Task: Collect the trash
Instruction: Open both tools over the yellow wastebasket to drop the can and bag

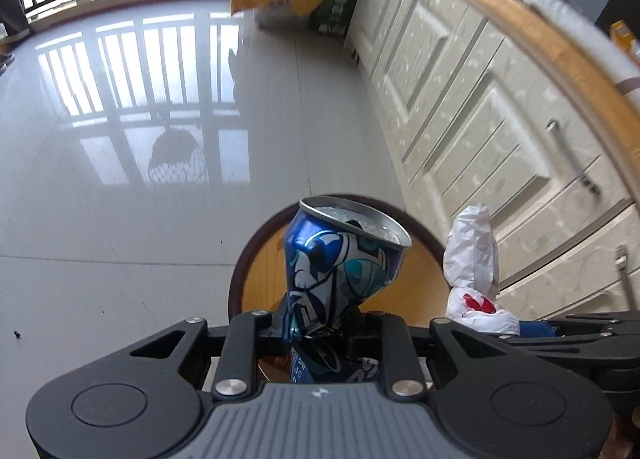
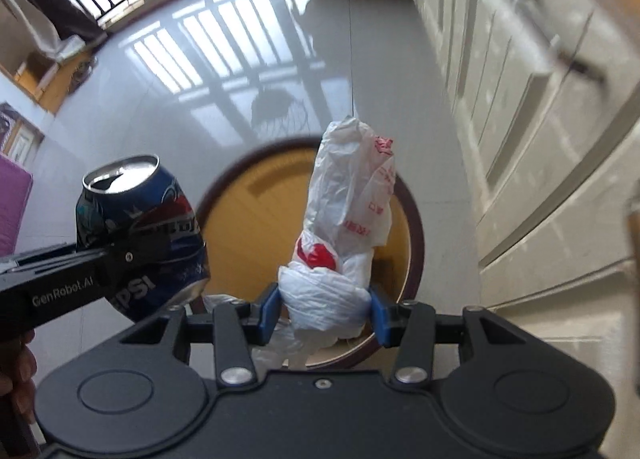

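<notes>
**Two grippers, two pieces of trash held over a round wooden stool**

The left gripper (image 1: 318, 329) is clamped on a crushed Pepsi can (image 1: 340, 255); the right gripper (image 2: 324, 309) is pinched around a wadded white plastic bag (image 2: 344, 227). Both are carried clear above the stool (image 2: 256, 203), apparently so that each can be taken off for disposal together.

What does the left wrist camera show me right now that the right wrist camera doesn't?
Left wrist only: the wooden countertop edge above the cabinets, and a dark speck on the floor.

Right wrist only: the Pepsi lettering on the can, a purple surface at far left, and a hand on the left gripper.

Both: the crushed blue can in the left gripper, the white plastic bag in the right gripper, and the round wooden stool below.
</notes>
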Motion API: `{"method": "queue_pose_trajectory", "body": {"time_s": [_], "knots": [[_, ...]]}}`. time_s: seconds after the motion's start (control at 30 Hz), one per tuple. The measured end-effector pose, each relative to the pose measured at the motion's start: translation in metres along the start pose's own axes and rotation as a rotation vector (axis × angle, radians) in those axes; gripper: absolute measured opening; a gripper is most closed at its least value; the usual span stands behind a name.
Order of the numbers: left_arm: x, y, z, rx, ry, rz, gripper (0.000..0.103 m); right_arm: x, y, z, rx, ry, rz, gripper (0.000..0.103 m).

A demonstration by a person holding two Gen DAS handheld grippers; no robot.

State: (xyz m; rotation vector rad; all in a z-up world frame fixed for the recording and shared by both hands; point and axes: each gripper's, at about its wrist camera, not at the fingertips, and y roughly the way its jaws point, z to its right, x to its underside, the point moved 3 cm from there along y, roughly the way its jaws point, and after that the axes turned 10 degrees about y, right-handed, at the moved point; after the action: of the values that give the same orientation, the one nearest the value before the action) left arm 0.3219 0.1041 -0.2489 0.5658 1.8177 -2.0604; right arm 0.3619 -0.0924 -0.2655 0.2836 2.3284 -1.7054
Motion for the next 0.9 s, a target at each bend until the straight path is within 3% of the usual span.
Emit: {"method": "queue_pose_trajectory", "body": {"time_s": [0.43, 0.57, 0.8, 0.9], "knots": [[-0.005, 0.048, -0.014, 0.006, -0.047, -0.064, 0.024, 0.000, 0.056, -0.020, -0.007, -0.179, -0.092, 0.050], [-0.010, 0.055, -0.012, 0.008, -0.035, -0.072, 0.024, -0.004, 0.056, -0.023, -0.011, -0.186, -0.075, 0.074], [-0.022, 0.069, -0.005, 0.010, 0.002, -0.078, 0.024, -0.002, 0.064, -0.020, 0.036, -0.241, -0.139, 0.079], [-0.028, 0.077, -0.001, 0.011, 0.024, -0.086, 0.025, 0.000, 0.061, -0.019, 0.040, -0.265, -0.154, 0.085]]}}
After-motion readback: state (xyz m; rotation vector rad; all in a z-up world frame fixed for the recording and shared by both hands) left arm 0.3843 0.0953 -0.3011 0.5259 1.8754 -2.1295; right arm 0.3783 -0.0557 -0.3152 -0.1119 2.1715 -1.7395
